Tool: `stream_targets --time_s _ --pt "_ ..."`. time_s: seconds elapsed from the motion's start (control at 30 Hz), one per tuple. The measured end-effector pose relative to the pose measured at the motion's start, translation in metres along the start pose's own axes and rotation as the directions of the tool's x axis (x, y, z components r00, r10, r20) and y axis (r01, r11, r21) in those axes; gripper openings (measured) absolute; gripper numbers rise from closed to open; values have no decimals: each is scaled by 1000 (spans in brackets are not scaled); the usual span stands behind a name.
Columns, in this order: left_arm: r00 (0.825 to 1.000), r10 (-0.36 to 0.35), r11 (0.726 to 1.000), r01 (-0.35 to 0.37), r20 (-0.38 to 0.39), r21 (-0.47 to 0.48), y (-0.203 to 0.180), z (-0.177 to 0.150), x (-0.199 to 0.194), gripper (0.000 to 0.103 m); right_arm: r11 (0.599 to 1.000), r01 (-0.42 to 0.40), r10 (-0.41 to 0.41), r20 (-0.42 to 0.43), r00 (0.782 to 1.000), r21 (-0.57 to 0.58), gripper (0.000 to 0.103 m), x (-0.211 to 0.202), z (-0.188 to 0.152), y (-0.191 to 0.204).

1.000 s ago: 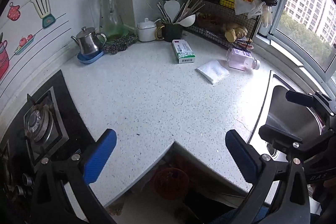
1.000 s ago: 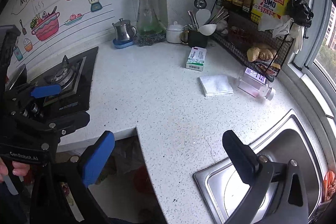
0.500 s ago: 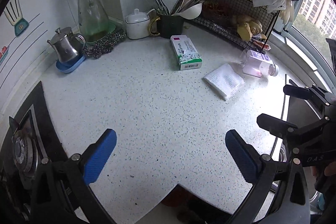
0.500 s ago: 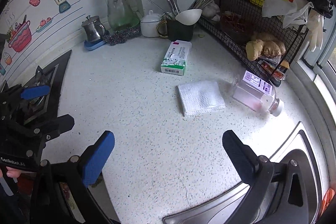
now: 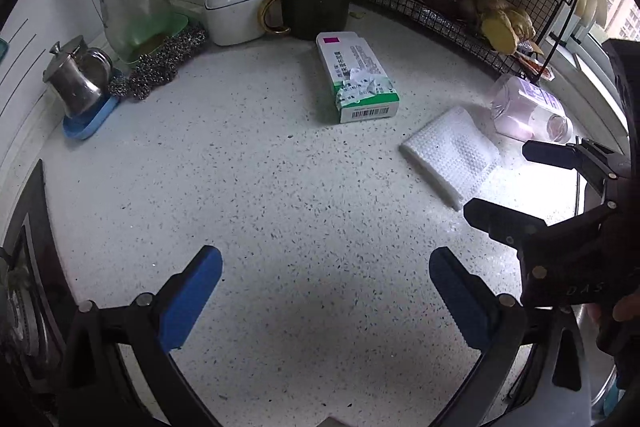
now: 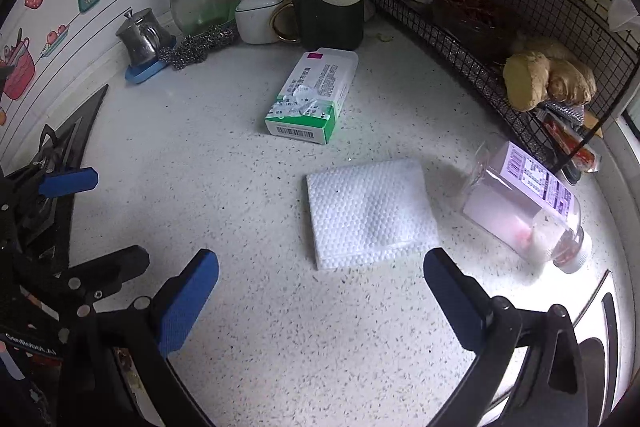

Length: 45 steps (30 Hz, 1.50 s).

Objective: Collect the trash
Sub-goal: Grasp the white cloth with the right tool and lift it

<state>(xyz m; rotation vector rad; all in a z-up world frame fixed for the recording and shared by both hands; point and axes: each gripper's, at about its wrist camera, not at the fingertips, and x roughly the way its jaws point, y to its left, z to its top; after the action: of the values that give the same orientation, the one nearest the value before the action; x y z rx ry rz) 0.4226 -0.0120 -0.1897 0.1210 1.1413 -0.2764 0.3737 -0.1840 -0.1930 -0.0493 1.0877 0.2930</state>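
A speckled white countertop (image 6: 224, 187) carries 3 loose items mid-surface: a green-and-white carton (image 6: 312, 99), a folded napkin (image 6: 370, 213) and a toppled bottle (image 6: 524, 205); utensil mug (image 6: 330, 23) at the back corner.

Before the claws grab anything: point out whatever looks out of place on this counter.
The clear bottle lies tipped on its side near the sink. The green-and-white carton lies flat with its top face torn. A folded white paper towel sits loose between them.

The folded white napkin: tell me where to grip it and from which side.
Take the folded white napkin by its near edge, coming low from the front with the right gripper, whose open jaws already face it. It lies flat on the counter, so only an edge offers purchase.
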Motion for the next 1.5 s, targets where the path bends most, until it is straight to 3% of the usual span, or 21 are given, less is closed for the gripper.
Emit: stream_targets --time_s 0.3,0.57,0.67,0.73,0.83,0.93,1.17,1.5 --pt "999 8 999 -9 -44 -38 -1 8 33 103 1000 12 -13 -77 997 -10 103 51 10 -26" --pt "999 9 999 -11 -53 -34 -5 15 41 103 996 27 -33 -63 998 -88 101 51 13 -19" --pt "998 15 999 -17 -53 -29 -5 17 39 103 993 48 -53 -40 998 -112 79 46 14 -17" --pt "998 25 999 -27 -53 -26 -3 18 39 103 994 52 -55 -27 998 -100 50 41 15 -20" --pt "998 32 999 -33 -51 -23 -2 20 38 103 996 62 -62 -10 998 -68 22 36 15 -28" --pt "999 22 999 -24 -49 -36 -1 26 36 103 997 62 -62 6 998 -40 10 33 13 -36" --pt "1000 14 1000 -15 -22 -25 -9 53 45 103 995 44 -46 21 999 86 8 23 4 -57" --pt "1000 14 1000 -14 18 -14 -19 106 75 103 986 80 -88 49 995 148 8 19 33 -61"
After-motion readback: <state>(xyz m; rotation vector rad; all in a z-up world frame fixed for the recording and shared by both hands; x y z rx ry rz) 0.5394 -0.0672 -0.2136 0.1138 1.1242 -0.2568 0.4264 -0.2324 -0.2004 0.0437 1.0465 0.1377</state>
